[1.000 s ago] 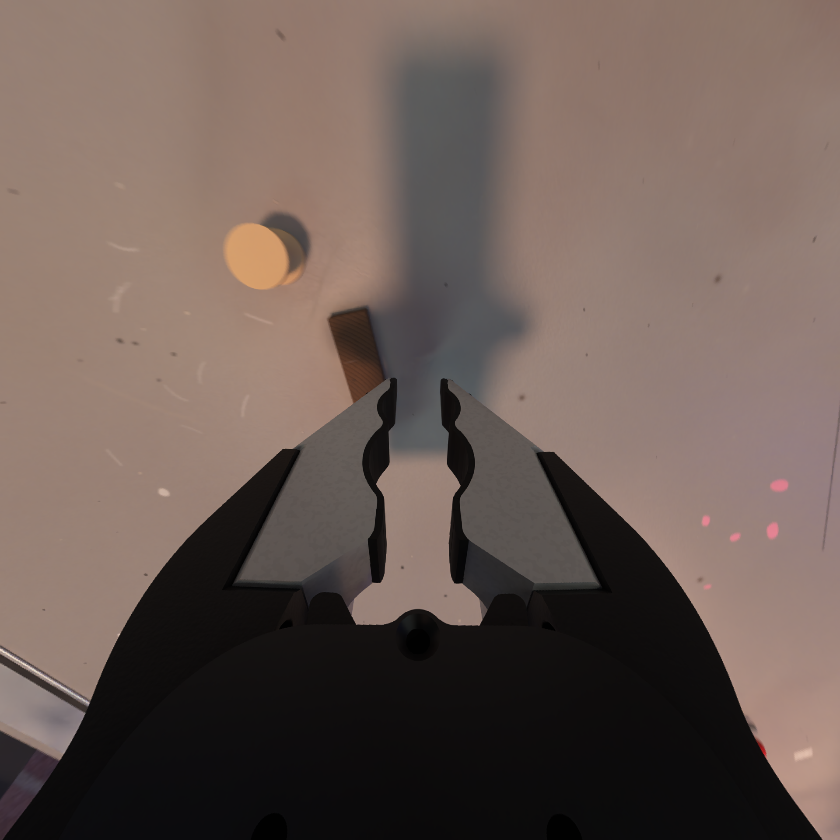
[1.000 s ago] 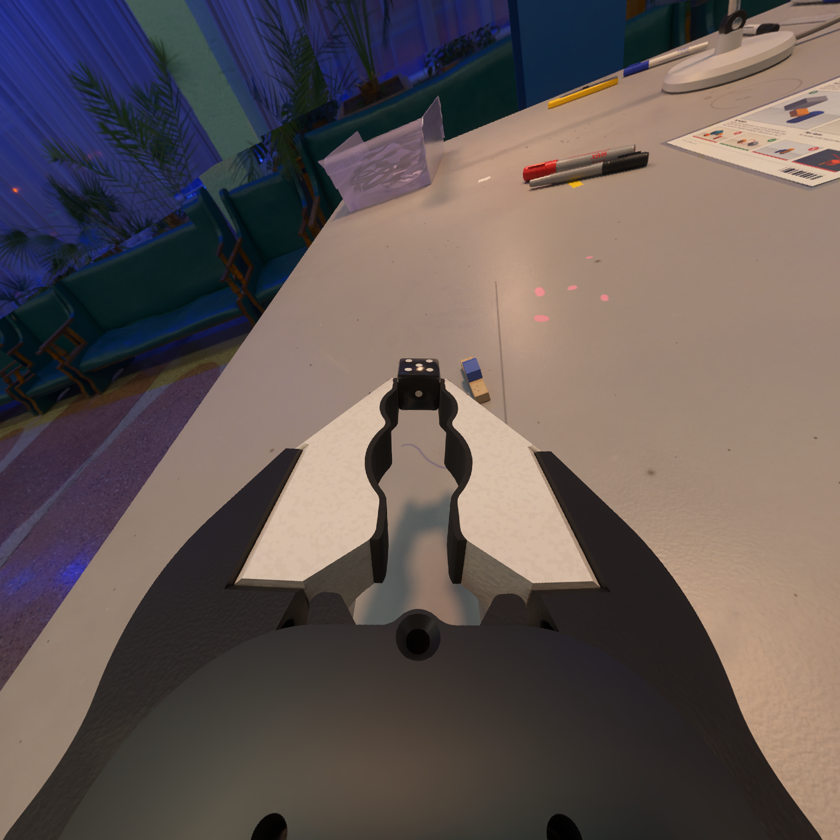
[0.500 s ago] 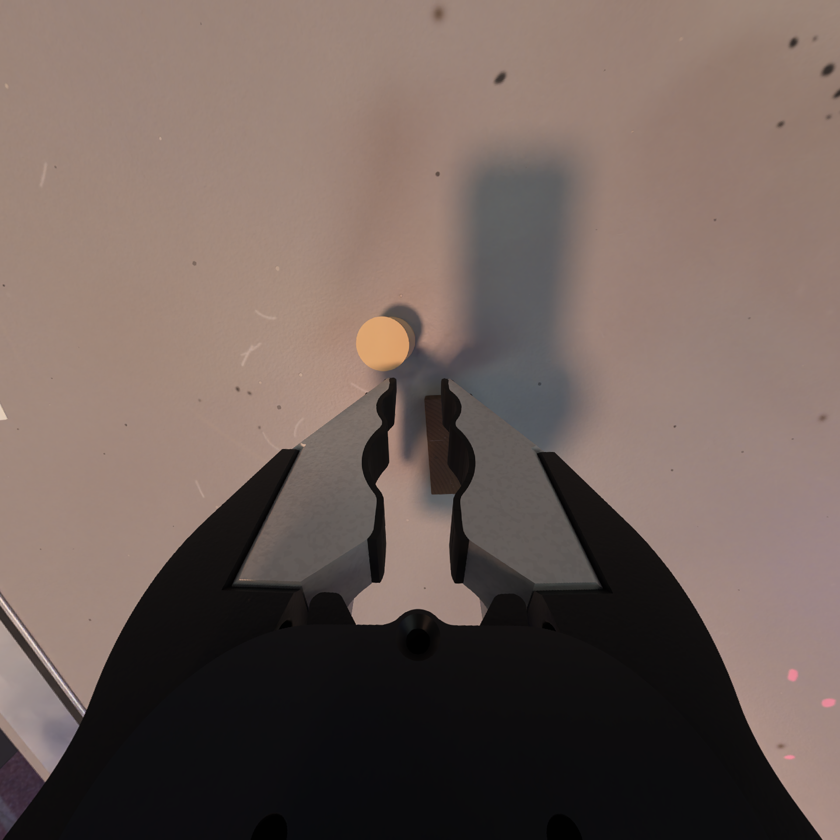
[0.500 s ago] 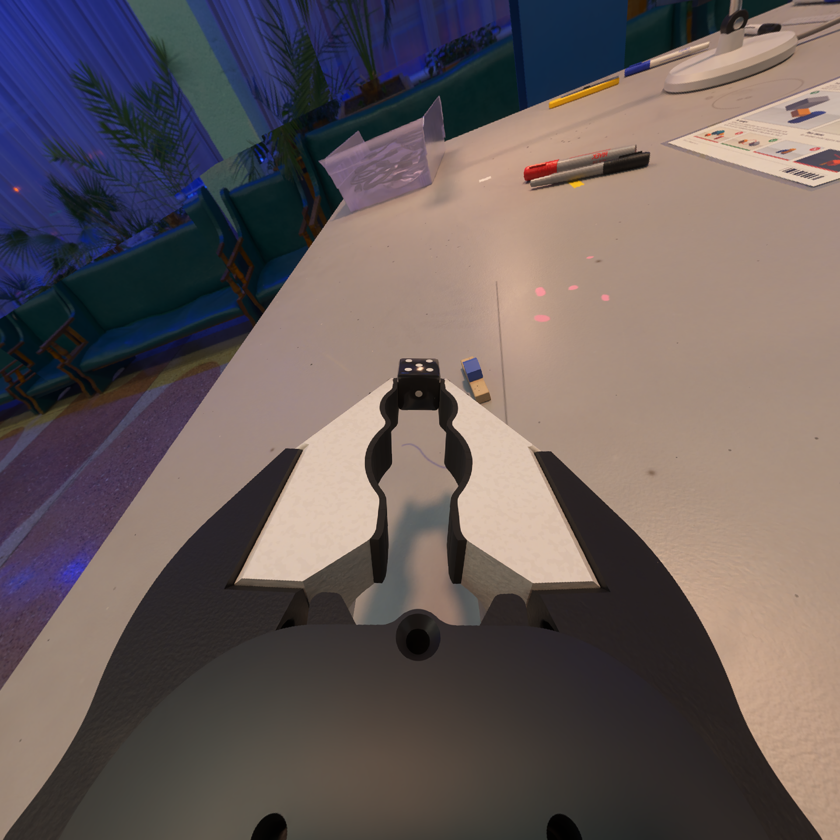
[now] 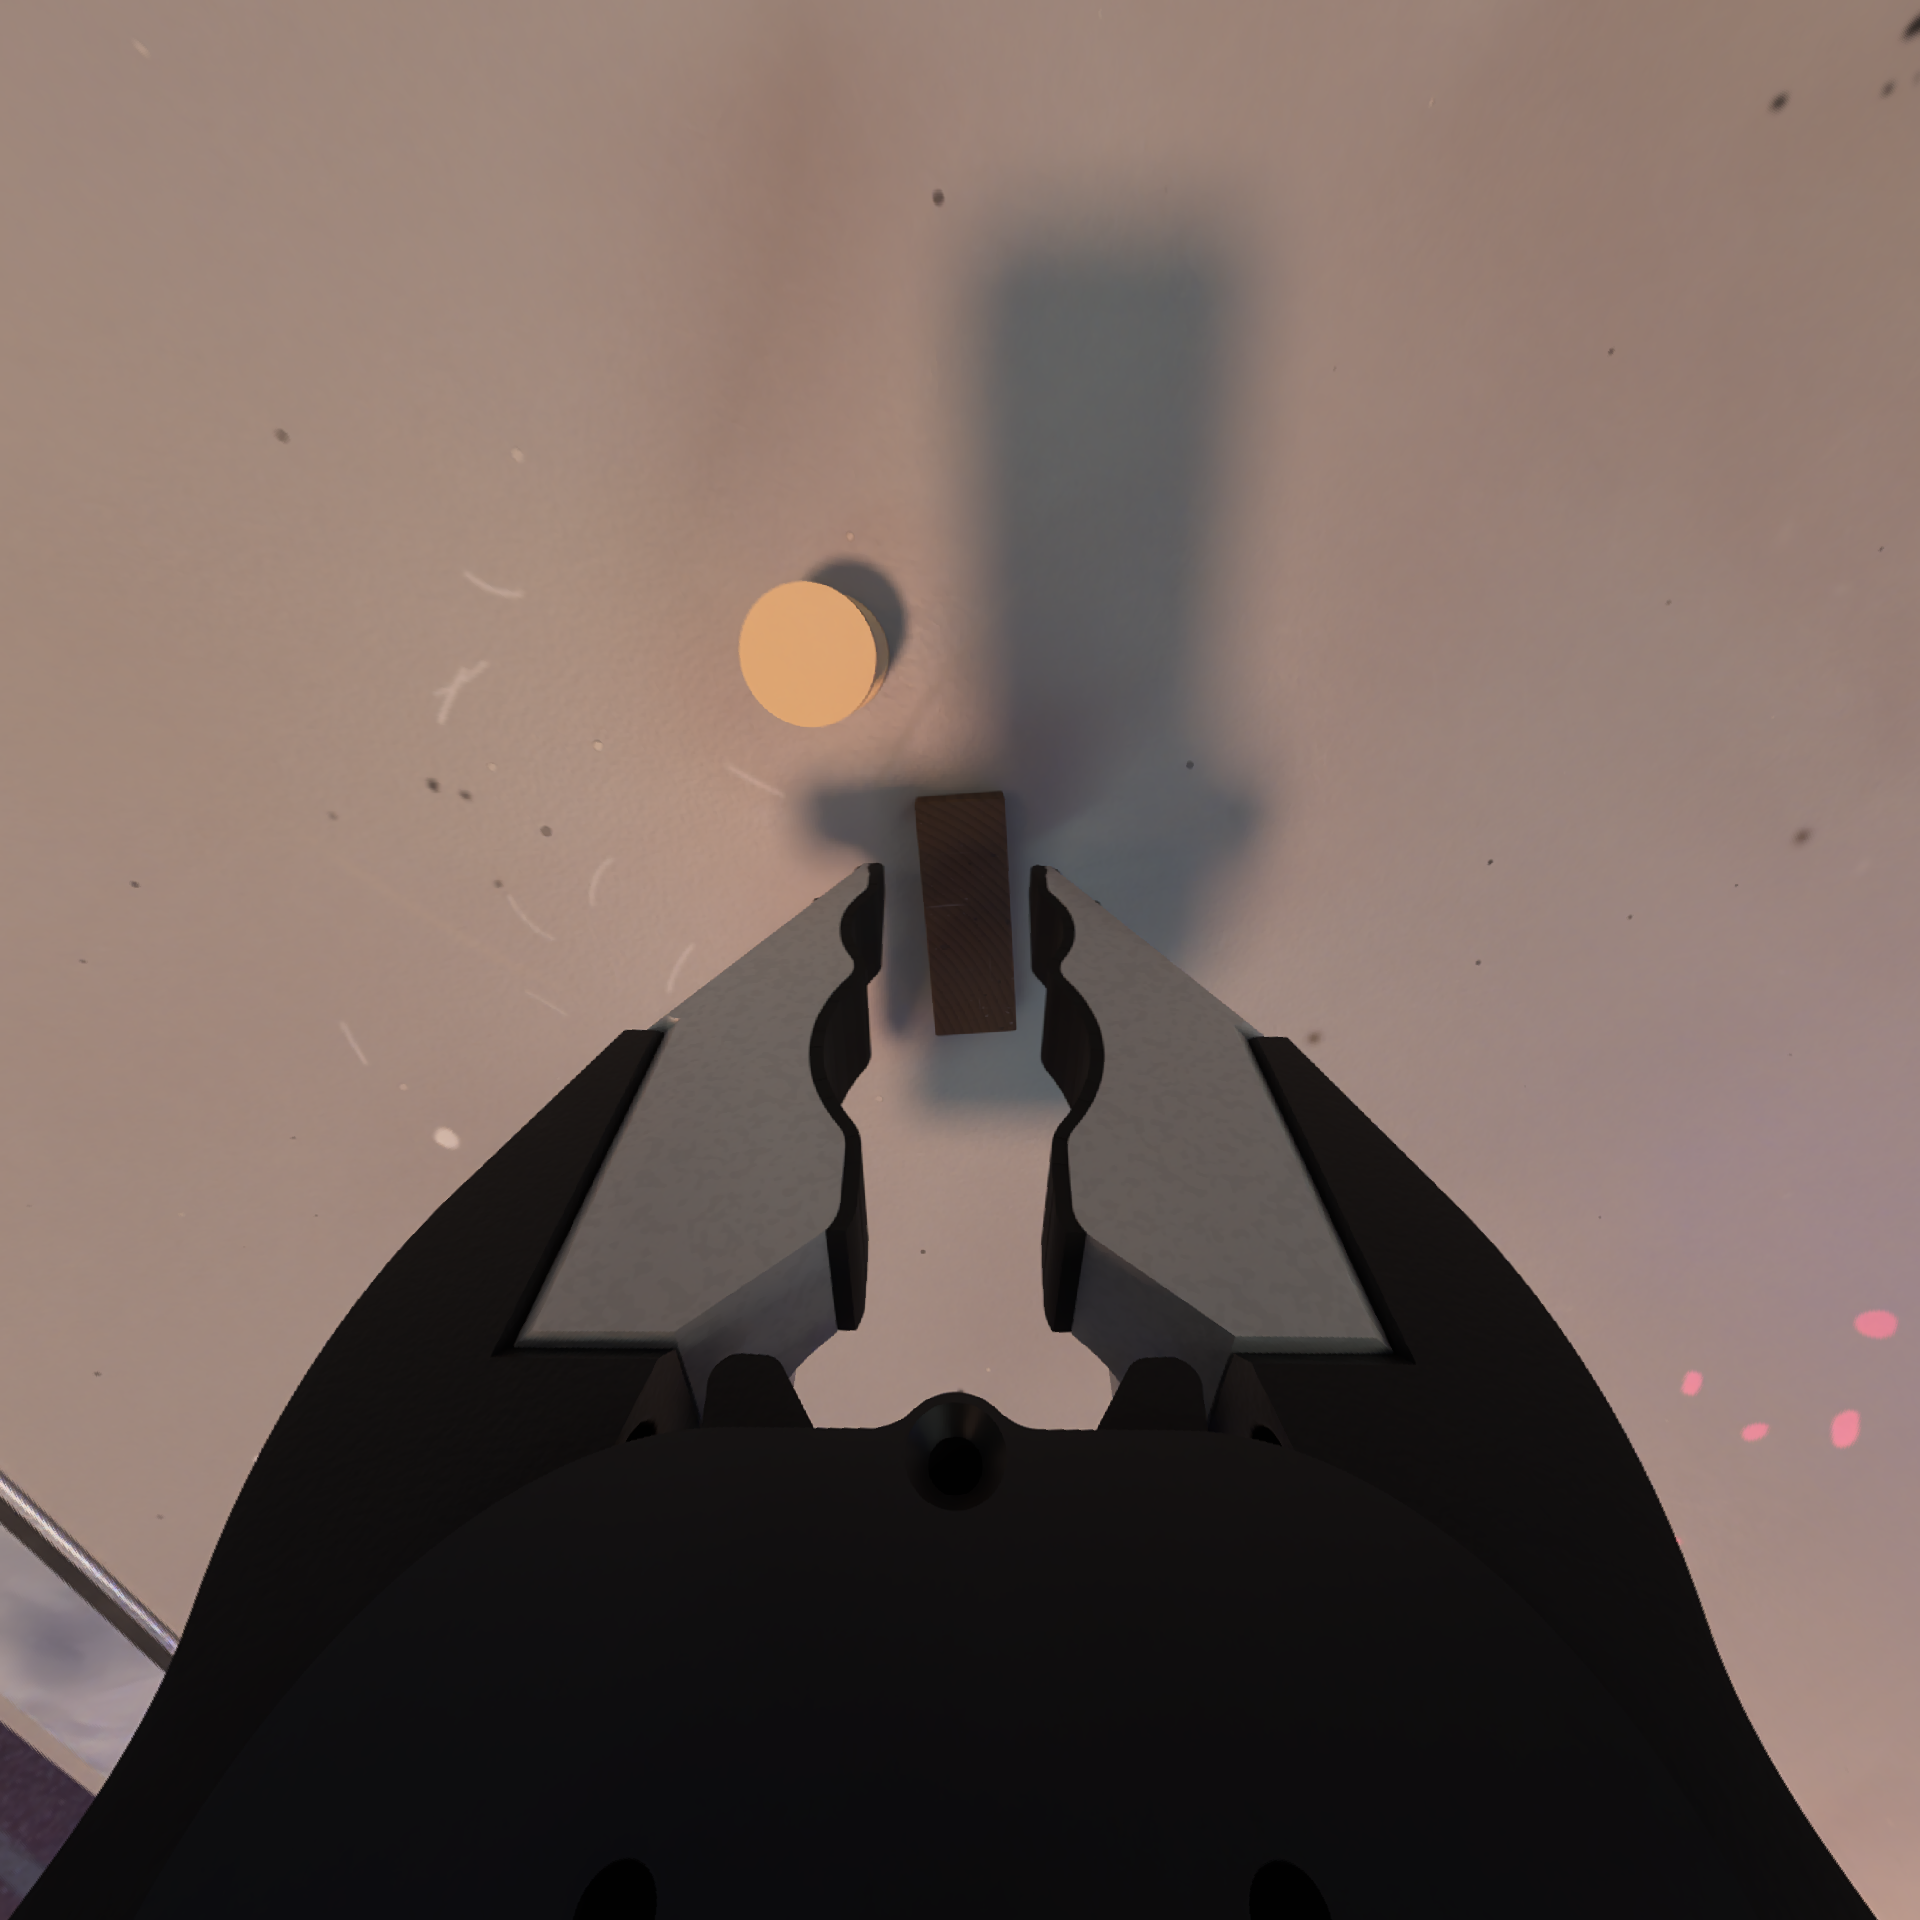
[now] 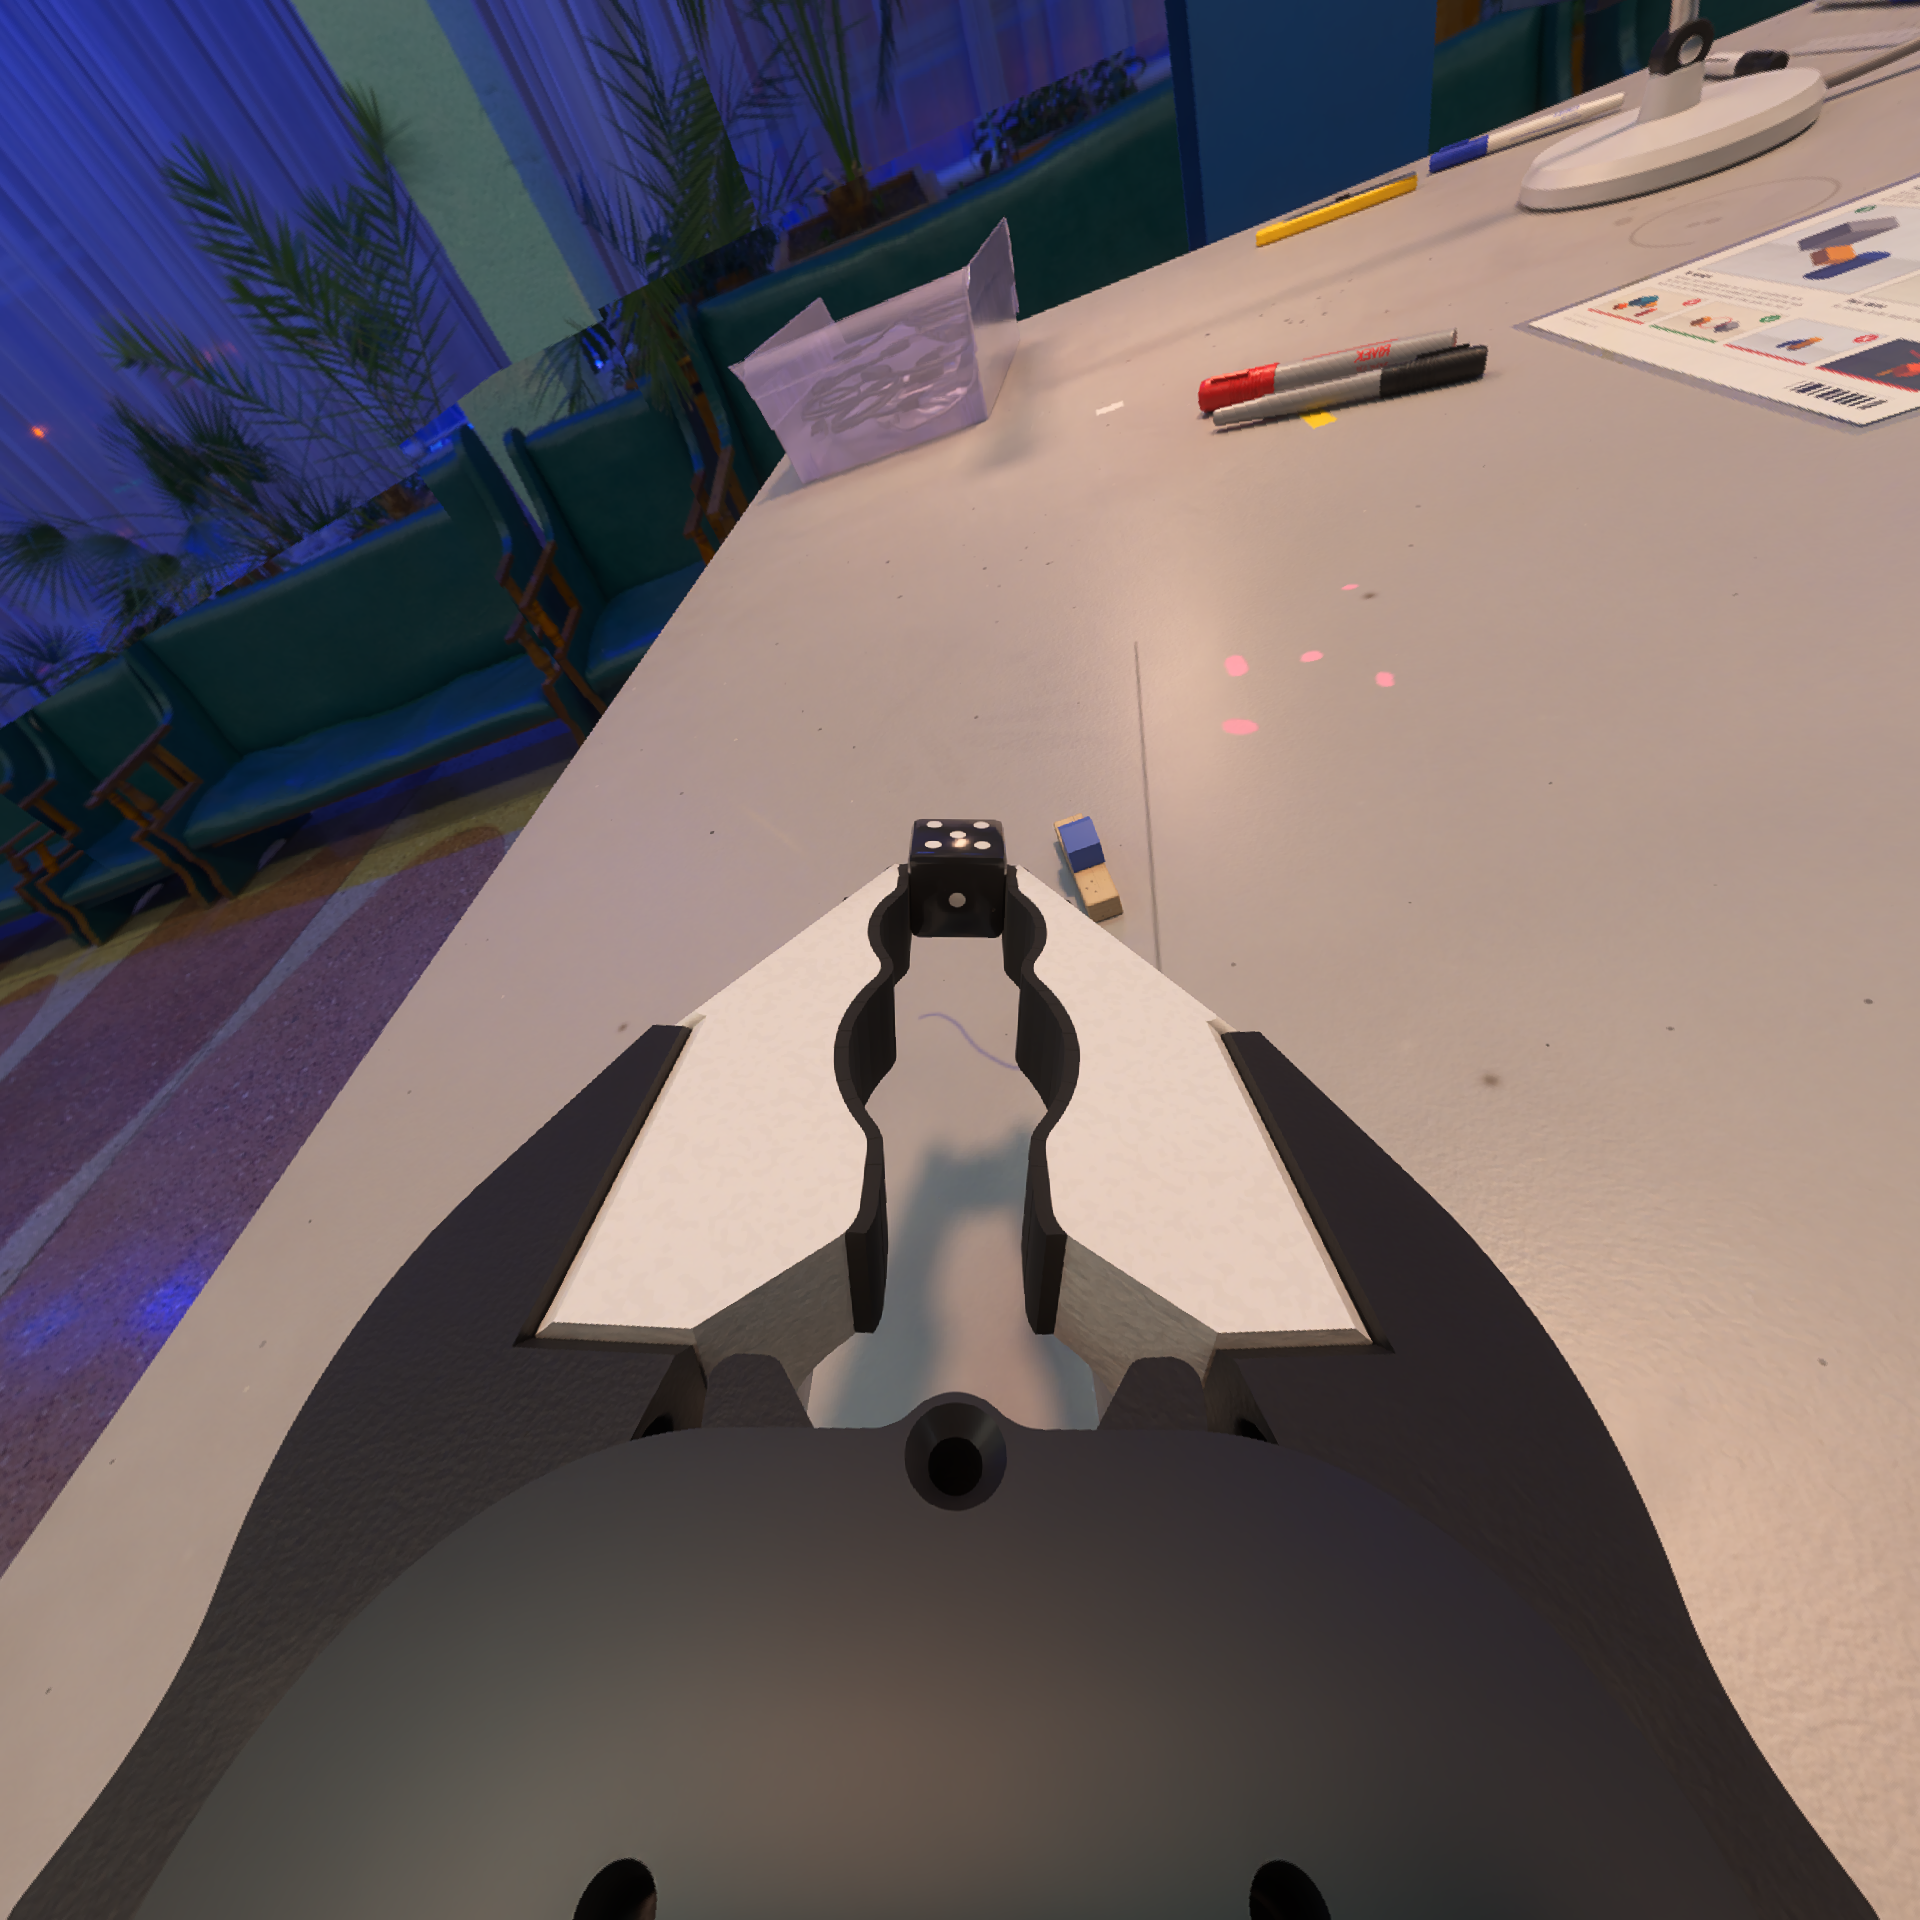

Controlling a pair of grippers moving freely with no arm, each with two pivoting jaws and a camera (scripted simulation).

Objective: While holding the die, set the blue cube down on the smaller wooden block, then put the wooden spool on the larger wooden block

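In the left wrist view I look straight down on the table. My left gripper (image 5: 956, 883) is open and empty, high above a dark brown wooden block (image 5: 964, 914) that shows between its fingertips. The round pale wooden spool (image 5: 808, 652) stands on the table beyond it, to the left. My right gripper (image 6: 956, 883) is shut on the black die (image 6: 956, 873) with white pips and holds it above the table. The blue cube (image 6: 1081, 842) rests on a small pale wooden block (image 6: 1097, 889) just right of the die.
Two markers (image 6: 1340, 376), a folded clear bag (image 6: 883, 374), a printed sheet (image 6: 1766, 312), a yellow pencil (image 6: 1335, 210) and a white lamp base (image 6: 1673, 135) lie at the far side. The table edge (image 6: 540, 810) runs along the left.
My left gripper has opened wider and shifted, so the brown block is now centred between its fingertips and the spool sits farther off to the left. The right gripper has not moved.
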